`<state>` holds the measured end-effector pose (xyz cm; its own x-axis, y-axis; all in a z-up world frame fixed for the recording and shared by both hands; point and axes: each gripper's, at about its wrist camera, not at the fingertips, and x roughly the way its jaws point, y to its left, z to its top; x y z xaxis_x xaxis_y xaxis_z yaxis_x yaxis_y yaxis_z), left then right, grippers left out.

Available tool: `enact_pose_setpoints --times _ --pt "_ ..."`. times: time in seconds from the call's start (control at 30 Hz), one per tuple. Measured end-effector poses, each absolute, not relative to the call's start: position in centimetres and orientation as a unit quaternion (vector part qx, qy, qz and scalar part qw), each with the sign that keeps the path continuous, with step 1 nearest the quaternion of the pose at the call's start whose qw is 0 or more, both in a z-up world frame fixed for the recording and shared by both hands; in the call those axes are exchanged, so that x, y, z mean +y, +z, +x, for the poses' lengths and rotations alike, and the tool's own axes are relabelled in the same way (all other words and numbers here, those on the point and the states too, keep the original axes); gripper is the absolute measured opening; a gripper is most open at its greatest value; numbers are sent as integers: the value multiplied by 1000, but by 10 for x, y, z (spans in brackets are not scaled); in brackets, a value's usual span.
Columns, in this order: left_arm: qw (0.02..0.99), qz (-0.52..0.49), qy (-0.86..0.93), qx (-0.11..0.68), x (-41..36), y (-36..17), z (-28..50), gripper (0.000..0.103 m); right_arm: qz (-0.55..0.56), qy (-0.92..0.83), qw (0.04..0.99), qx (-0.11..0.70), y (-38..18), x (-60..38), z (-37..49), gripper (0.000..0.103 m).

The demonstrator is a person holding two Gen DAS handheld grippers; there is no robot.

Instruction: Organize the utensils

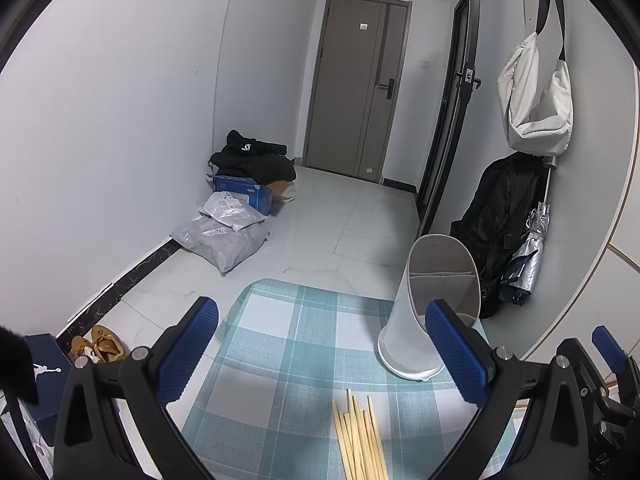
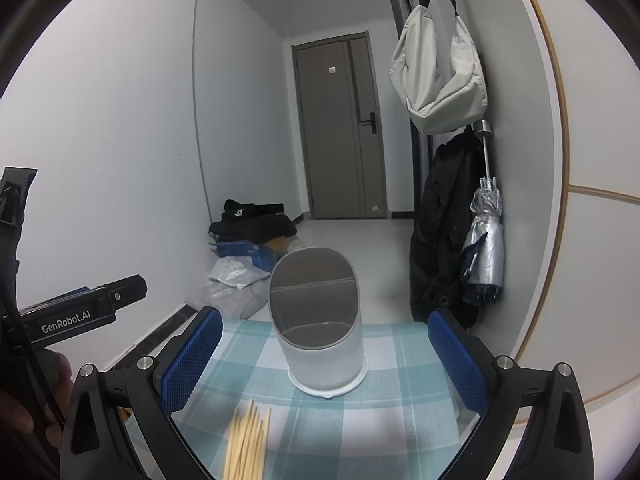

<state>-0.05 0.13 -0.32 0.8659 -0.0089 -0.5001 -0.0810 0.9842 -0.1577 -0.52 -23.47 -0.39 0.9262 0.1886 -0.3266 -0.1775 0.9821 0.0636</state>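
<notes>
1. Lying in a loose bundle on the checked teal-and-white tablecloth (image 2: 400, 360), the wooden chopsticks (image 2: 248, 440) sit at the near edge of both views, their tips pointing toward the white utensil holder (image 2: 320, 344).
2. Seen from the right wrist, the chopsticks lie low between the 2 blue pads, nearer the left-hand pad (image 2: 192, 356), and nothing touches them.
3. Seen from the left wrist, the same chopsticks (image 1: 360, 436) lie between the pads but closer to the right-hand one (image 1: 456, 356), again untouched.
4. Both tongs stand spread wide and hold nothing: the right gripper (image 2: 324, 356) frames the holder between its fingers, and the left gripper (image 1: 320, 352) has the holder (image 1: 428, 304) just behind its right-hand finger.
5. The holder stands upright on the cloth beyond the chopsticks, with a divider across its grey inside.
6. A hand (image 2: 40, 392) grips the left tool at the left edge of the right wrist view.
7. Beyond the table are a grey door (image 2: 340, 128), a pale bag (image 2: 436, 72) hanging on the wall, a folded silver umbrella (image 2: 484, 236) and parcels (image 1: 224, 232) on the floor.
</notes>
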Motion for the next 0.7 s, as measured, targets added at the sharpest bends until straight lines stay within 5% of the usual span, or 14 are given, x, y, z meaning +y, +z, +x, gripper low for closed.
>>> enact_pose_setpoints --times 0.7 --pt "962 -89 13 258 1 -3 -1 102 8 93 981 170 -6 -231 -6 103"
